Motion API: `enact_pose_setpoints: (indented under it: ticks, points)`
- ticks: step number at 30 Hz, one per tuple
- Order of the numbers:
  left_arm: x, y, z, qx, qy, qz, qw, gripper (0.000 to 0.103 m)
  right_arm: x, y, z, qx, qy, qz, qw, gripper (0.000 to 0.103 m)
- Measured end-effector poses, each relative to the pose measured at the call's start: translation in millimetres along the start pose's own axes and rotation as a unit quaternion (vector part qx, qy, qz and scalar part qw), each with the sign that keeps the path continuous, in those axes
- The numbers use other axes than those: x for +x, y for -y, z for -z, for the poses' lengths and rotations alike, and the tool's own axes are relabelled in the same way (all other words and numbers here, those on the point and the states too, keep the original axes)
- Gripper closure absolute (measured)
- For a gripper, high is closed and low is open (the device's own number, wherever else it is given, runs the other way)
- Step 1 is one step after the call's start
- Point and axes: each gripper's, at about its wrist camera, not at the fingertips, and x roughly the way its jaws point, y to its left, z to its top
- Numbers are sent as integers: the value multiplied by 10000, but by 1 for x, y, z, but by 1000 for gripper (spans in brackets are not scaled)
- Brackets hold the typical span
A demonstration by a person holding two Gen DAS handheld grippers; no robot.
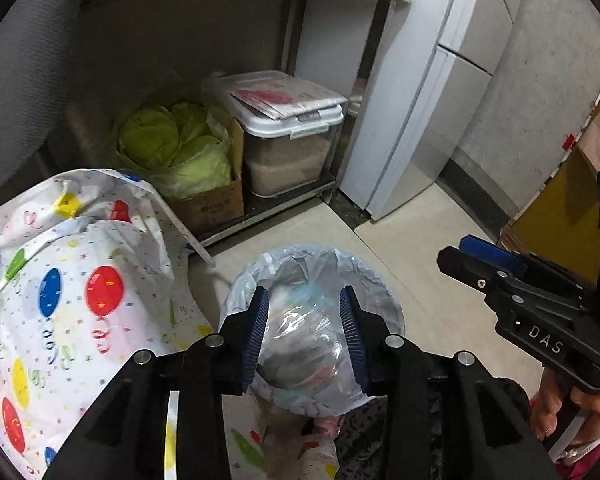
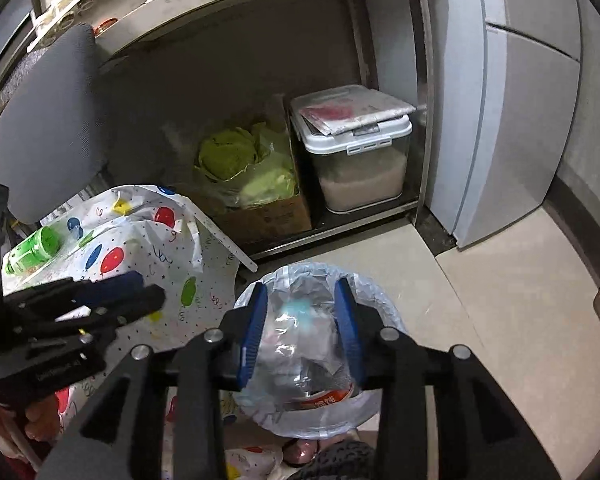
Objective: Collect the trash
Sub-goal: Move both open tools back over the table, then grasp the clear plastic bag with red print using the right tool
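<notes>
- The balloon-print cloth (image 1: 72, 280) fills the left of the scene: thin, glossy plastic sheeting, white with red, blue, yellow and green ovals and small curls, draped in soft creased folds over a low surface.
- On the far left edge of that cloth, in the right wrist view, a green plastic bottle (image 2: 32, 250) lies on its side.
- The left gripper (image 1: 305, 300) hangs over the trash bin (image 1: 388, 300), its black arms ending in ribbed blue pads (image 1: 258, 328). The jaws stand partly apart, nothing pinched between them; the pads touch nothing that can be made out.
- The trash bin stands on the pale tiled floor (image 1: 432, 248), just right of the cloth and near the camera. It is round, lined with a thin translucent grey-white bag whose crinkled rim folds over the edge. Inside, shiny clear film and crumpled wrappers (image 2: 300, 344) lie heaped, one with an orange label.
- The right gripper (image 2: 302, 300) hovers above the same bin, jaws likewise part open and released, gripping nothing.
- Far behind, under a counter, a brown cardboard box (image 1: 212, 204) holds pale green cabbages in clear plastic.
- Right of it stands a clear lidded container (image 1: 288, 148) with a white clip lid, filled with pale grain.
- A white fridge (image 1: 416, 112) stands furthest right.
</notes>
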Motion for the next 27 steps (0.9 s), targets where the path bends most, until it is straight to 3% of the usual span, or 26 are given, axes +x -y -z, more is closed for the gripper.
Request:
enact_pose_setpoints:
  ticks: [7, 11, 15, 19, 23, 27]
  points:
    - [-53, -21, 15, -178, 418, -308, 9985, 64, -34, -27, -1, -264, 259, -65, 9993, 68]
    - [-96, -43, 38, -352, 651, -676, 9950, 64, -57, -55, -1, -517, 440, -208, 9975, 68]
    - [-144, -80, 72, -741, 826, -1225, 9862, 64, -69, -96, 1, -885, 516, -469, 9936, 68]
    - [-188, -126, 109, -1250, 929, -1948, 9684, 64, -69, -142, 2, -1273, 484, -751, 9878, 68]
    - [-227, -172, 145, -1831, 1034, -2512, 9448, 64, -59, -200, 6, -1706, 354, -1110, 9784, 68]
    - [-256, -213, 175, -2346, 1149, -2824, 9230, 54, -49, -256, 10, -2129, 249, -1423, 9663, 68]
